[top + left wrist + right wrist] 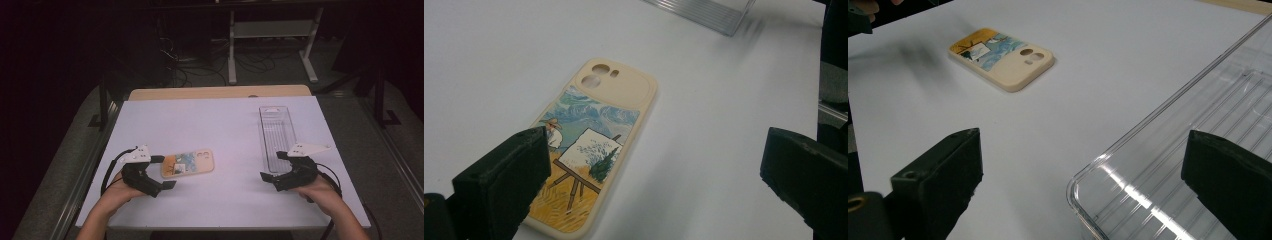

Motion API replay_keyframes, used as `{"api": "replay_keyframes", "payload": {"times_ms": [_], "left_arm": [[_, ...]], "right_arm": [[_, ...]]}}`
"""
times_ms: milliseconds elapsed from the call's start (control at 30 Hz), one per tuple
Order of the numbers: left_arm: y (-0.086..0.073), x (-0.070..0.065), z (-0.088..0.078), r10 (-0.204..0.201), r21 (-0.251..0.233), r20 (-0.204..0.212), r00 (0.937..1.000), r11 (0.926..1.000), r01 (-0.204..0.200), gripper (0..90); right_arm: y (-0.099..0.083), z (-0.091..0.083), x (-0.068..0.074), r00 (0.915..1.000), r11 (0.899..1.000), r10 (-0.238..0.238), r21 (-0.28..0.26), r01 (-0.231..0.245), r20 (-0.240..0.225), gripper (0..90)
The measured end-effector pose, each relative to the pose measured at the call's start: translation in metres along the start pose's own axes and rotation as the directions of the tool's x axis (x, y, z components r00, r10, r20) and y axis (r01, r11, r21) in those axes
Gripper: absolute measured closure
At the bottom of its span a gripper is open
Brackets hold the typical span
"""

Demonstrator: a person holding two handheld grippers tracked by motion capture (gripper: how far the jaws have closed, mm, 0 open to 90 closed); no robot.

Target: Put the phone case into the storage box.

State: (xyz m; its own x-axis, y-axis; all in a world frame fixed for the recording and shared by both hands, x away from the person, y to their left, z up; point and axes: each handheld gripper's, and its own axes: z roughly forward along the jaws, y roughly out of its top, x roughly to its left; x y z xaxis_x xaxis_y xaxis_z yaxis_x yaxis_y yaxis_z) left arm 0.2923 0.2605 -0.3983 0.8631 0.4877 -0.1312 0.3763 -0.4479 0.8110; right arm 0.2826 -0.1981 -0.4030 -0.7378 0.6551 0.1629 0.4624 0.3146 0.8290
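Note:
A cream phone case with a painted scene lies flat on the white table, camera cutout toward the right. My left gripper is open at the case's left end, its jaws level with the table. In the left gripper view the case lies just ahead, its near end beside the left jaw, and my left gripper holds nothing. My right gripper is open at the near end of a clear plastic tray. In the right gripper view the tray's corner sits between the jaws of my right gripper, untouched.
The tray is long, narrow and empty, running away from me on the table's right side. A wooden tabletop edge shows behind the white surface. Dark floor, cables and a white stand lie beyond.

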Motion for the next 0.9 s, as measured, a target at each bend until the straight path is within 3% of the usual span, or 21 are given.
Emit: {"api": "replay_keyframes", "payload": {"times_ms": [900], "left_arm": [[0.022,0.001,0.02,0.013,-0.007,0.026,0.9996,0.9999,-0.013,0.0]], "right_arm": [[0.0,0.0,-0.001,0.9999,1.0,0.0,0.001,0.0,-0.011,2.6]]}}
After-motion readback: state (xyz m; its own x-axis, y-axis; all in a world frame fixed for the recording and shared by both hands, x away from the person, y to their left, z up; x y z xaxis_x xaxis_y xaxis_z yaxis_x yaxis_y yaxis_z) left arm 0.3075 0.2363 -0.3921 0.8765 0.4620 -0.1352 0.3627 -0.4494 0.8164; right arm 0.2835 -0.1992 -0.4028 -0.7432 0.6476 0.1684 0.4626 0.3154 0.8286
